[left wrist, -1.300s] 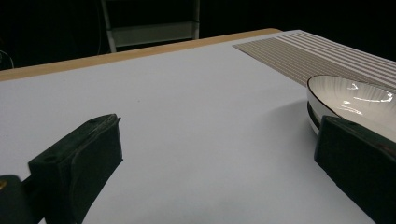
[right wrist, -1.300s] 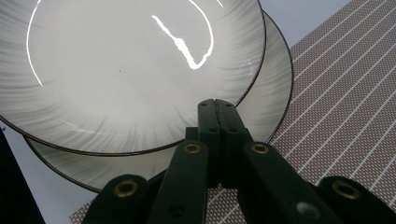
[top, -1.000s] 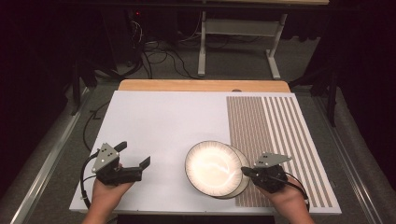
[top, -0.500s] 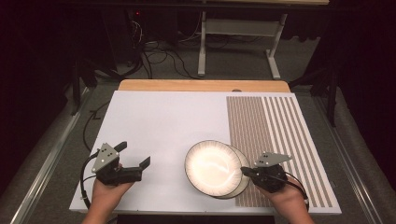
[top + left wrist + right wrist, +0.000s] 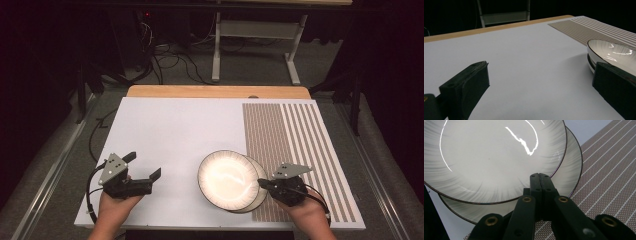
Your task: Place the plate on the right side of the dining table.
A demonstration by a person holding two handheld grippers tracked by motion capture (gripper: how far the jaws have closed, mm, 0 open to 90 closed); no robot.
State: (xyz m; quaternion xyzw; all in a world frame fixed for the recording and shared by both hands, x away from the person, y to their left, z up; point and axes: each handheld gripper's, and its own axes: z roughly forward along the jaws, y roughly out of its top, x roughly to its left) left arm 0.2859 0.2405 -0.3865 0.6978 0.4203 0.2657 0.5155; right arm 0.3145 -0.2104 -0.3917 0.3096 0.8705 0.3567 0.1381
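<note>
Two white plates with dark rims lie stacked near the front of the table. The upper plate (image 5: 226, 178) (image 5: 494, 157) is shifted left and sits tilted on the lower plate (image 5: 253, 206) (image 5: 571, 170). My right gripper (image 5: 261, 183) (image 5: 539, 176) is shut, with its tips over the upper plate's right rim; whether they pinch it I cannot tell. My left gripper (image 5: 145, 166) (image 5: 541, 82) is open above the white board, well left of the plates, with nothing between its jaws. In the left gripper view the plates (image 5: 614, 51) show at the right.
The plates straddle the border between the white board (image 5: 175, 130) and a brown striped mat (image 5: 300, 135) on its right. A wooden strip (image 5: 215, 91) runs along the far edge. Cables (image 5: 170, 60) and a metal frame (image 5: 255, 30) sit on the floor beyond.
</note>
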